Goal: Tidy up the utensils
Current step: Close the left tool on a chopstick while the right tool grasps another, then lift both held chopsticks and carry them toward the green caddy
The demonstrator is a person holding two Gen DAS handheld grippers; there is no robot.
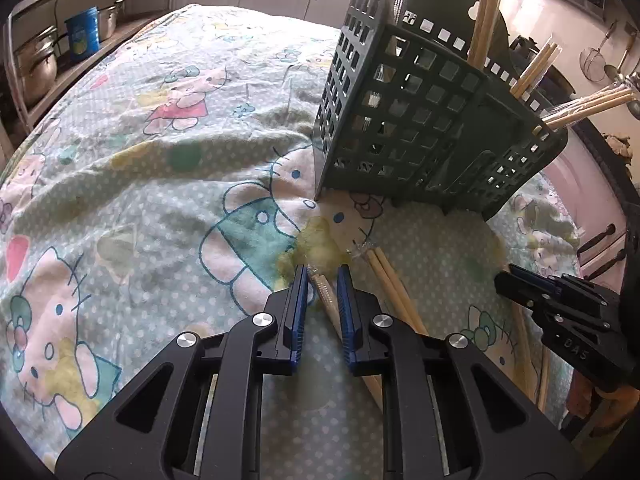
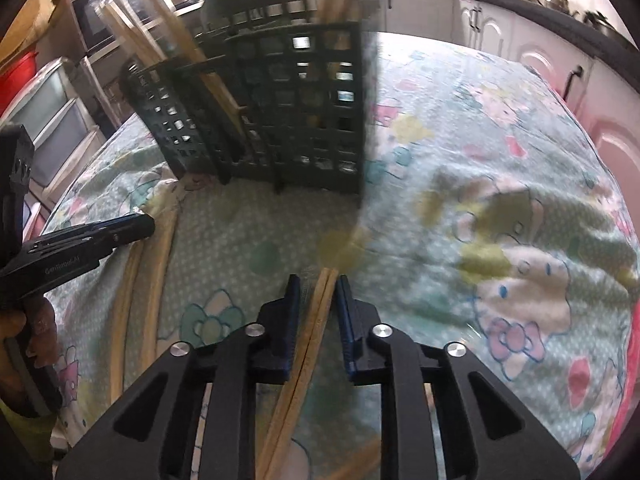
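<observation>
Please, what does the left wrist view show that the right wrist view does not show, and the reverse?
Only the left wrist view: a blue can and steel pots on shelves, and wrapped chopsticks between the left tool's fingers.
Only the right wrist view: a red tub, a hand gripping a handle, and a bare chopstick pair between the right tool's fingers.
Both: the green basket and the cartoon cloth.
</observation>
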